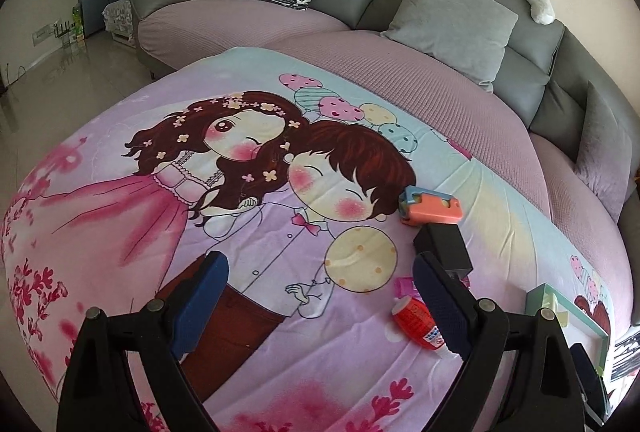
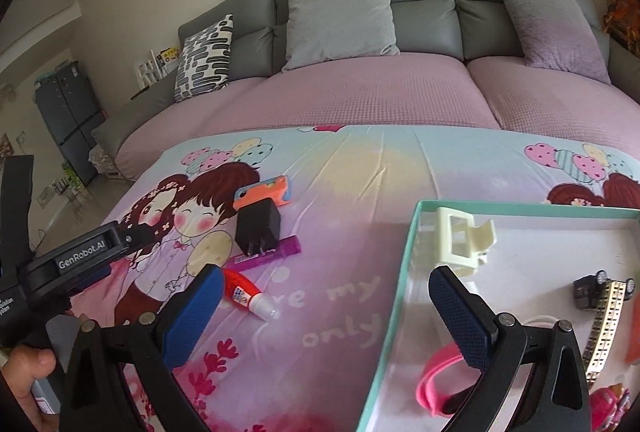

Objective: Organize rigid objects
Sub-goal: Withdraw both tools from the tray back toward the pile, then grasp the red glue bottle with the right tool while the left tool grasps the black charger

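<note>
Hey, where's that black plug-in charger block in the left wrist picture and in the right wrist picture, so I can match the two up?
Left wrist view: the black charger block lies right of centre on the cartoon-print bedsheet, just beyond the right-hand jaw.
Right wrist view: the block sits left of centre, prongs toward the camera, resting across a purple tube.
Shared landmark: the orange and blue cutter directly behind it in both.

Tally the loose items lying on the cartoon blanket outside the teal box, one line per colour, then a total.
Orange and blue: 1, the case
Black: 1, the plug adapter
Purple: 1, the tube
Red: 1, the glue bottle
Total: 4, all left of the teal box
</note>
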